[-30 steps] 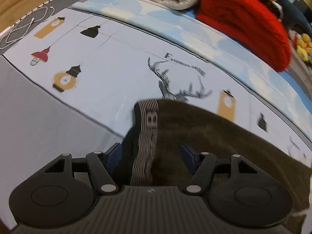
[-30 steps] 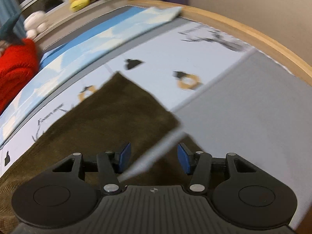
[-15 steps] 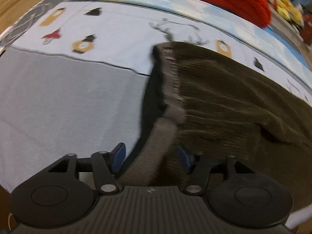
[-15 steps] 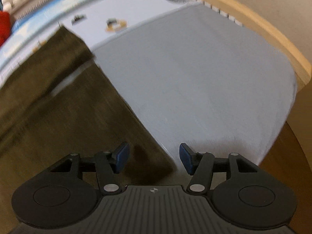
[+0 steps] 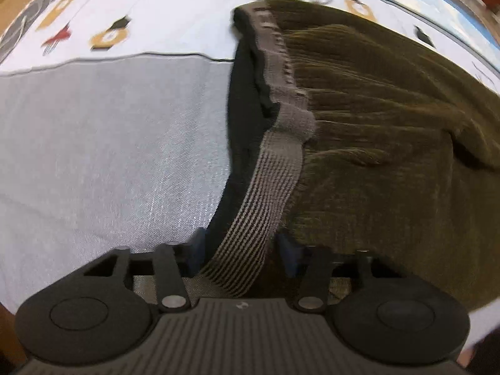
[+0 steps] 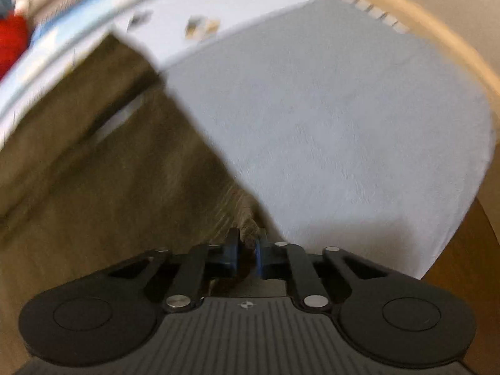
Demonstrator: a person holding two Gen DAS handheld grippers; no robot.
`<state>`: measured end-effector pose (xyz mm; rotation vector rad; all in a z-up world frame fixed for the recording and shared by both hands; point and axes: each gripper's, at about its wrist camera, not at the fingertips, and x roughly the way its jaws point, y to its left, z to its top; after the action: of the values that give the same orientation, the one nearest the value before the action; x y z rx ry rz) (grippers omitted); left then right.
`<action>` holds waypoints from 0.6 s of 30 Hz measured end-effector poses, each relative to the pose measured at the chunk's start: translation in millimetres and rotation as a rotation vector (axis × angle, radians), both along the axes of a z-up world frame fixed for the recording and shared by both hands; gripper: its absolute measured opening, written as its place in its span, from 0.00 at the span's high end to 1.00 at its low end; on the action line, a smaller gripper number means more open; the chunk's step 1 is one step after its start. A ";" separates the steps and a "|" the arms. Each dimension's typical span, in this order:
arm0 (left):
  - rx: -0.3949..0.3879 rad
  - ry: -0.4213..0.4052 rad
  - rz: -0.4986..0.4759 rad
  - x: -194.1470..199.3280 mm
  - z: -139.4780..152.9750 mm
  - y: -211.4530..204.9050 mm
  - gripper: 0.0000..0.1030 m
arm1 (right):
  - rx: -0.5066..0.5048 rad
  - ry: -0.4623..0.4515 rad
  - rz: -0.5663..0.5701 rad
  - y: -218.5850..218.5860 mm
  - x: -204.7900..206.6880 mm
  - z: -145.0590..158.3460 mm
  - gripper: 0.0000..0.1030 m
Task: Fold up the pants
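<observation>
Olive corduroy pants lie on a grey and white printed bedsheet. Their striped grey waistband runs down between the fingers of my left gripper, whose jaws stand apart around it. In the right wrist view the pants fill the left side, and my right gripper is shut on the corner of a pant leg hem near the sheet's front edge.
A red blanket lies at the far left of the bed. A wooden bed frame curves along the right. The bare grey sheet lies to the right of the pants. The wooden floor shows past the sheet's edge.
My right gripper has shut on the pant leg hem. The left gripper has drawn back toward the near edge, with the waistband staying between its open fingers.
</observation>
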<state>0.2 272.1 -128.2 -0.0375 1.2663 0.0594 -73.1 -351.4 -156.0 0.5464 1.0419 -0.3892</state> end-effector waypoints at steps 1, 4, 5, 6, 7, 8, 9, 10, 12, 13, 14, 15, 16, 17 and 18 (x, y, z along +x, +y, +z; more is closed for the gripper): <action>-0.006 -0.001 -0.001 -1.9 3.7 0.7 0.71 | 0.008 -0.025 -0.034 -5.2 -2.6 3.4 0.90; 0.026 -0.010 -0.077 -16.4 13.1 -4.6 0.83 | 0.001 0.010 -0.095 -11.9 -6.0 -0.1 0.90; 0.074 0.003 -0.108 -21.7 12.1 -7.8 0.84 | -0.006 0.019 -0.083 -9.7 -4.8 -1.4 0.90; 0.096 0.022 -0.114 -25.3 9.3 -6.9 0.84 | -0.014 0.025 -0.055 -4.2 -1.8 -1.4 0.90; 0.097 0.035 -0.107 -26.9 7.4 -3.7 0.84 | -0.035 0.037 -0.022 1.0 0.9 -1.7 0.90; 0.088 0.046 -0.091 -27.9 6.7 0.5 0.84 | -0.054 0.049 0.003 2.0 2.4 -2.4 0.90; 0.085 0.053 -0.081 -28.0 6.7 3.0 0.84 | -0.059 0.061 0.010 2.9 2.0 -3.6 0.90; 0.091 0.063 -0.078 -28.7 6.4 3.9 0.84 | -0.049 0.073 0.003 2.3 1.4 -5.8 0.89; 0.105 0.073 -0.078 -29.4 6.9 1.9 0.80 | -0.051 0.091 -0.013 1.5 -0.4 -8.6 0.85; 0.112 0.066 -0.072 -28.8 8.2 0.1 0.74 | -0.070 0.097 -0.016 -0.1 2.9 -8.2 0.81; 0.122 0.037 -0.077 -28.6 13.6 -2.0 0.74 | -0.095 0.095 -0.018 1.2 4.2 -5.2 0.80; 0.127 -0.001 -0.089 -31.5 20.1 -4.1 0.74 | -0.118 0.081 -0.014 3.1 5.0 -1.4 0.80; 0.117 -0.043 -0.101 -33.2 28.6 -8.0 0.70 | -0.142 0.055 -0.007 6.0 3.8 3.3 0.77; 0.088 -0.084 -0.111 -34.4 36.5 -10.5 0.67 | -0.168 0.023 0.010 8.7 3.9 9.5 0.76; 0.058 -0.112 -0.122 -36.0 41.7 -13.1 0.65 | -0.190 -0.007 0.029 11.8 3.2 15.4 0.75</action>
<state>-35.8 259.0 -86.6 0.0851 1.1519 -0.0115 -69.8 -339.6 -140.6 0.3625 0.9925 -0.4550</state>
